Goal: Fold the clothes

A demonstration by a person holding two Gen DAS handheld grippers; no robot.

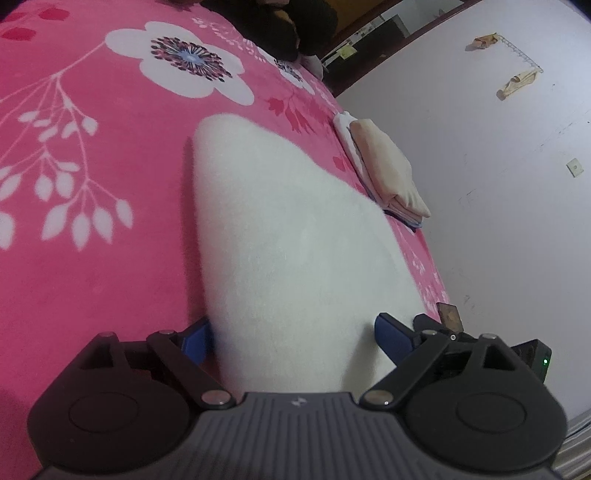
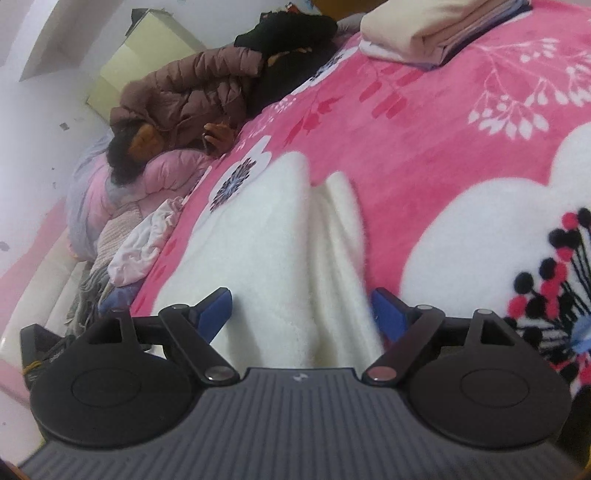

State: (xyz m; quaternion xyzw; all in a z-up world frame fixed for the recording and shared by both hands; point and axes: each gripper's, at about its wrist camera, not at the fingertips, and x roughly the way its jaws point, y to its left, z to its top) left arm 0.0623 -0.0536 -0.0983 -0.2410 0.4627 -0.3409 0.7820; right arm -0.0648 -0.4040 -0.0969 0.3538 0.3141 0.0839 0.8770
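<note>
A white fluffy garment (image 1: 280,221) lies on the pink floral blanket (image 1: 92,258) and runs forward from between my left gripper's fingers. My left gripper (image 1: 295,339) is open, its blue pads (image 1: 199,339) wide apart on either side of the cloth. In the right wrist view the same white garment (image 2: 280,240) shows a lengthwise fold ridge and reaches in between my right gripper's fingers. My right gripper (image 2: 303,314) is open too, with its blue pads (image 2: 218,310) spread at the cloth's two sides. The near edge of the garment is hidden under both gripper bodies.
A stack of folded clothes (image 1: 384,166), cream on top, sits near the bed's edge by the white wall (image 1: 498,184); the same stack (image 2: 424,29) shows in the right view. A person in a brown puffer jacket (image 2: 192,99) lies at the bed's far side. Loose clothes (image 2: 140,243) are piled there.
</note>
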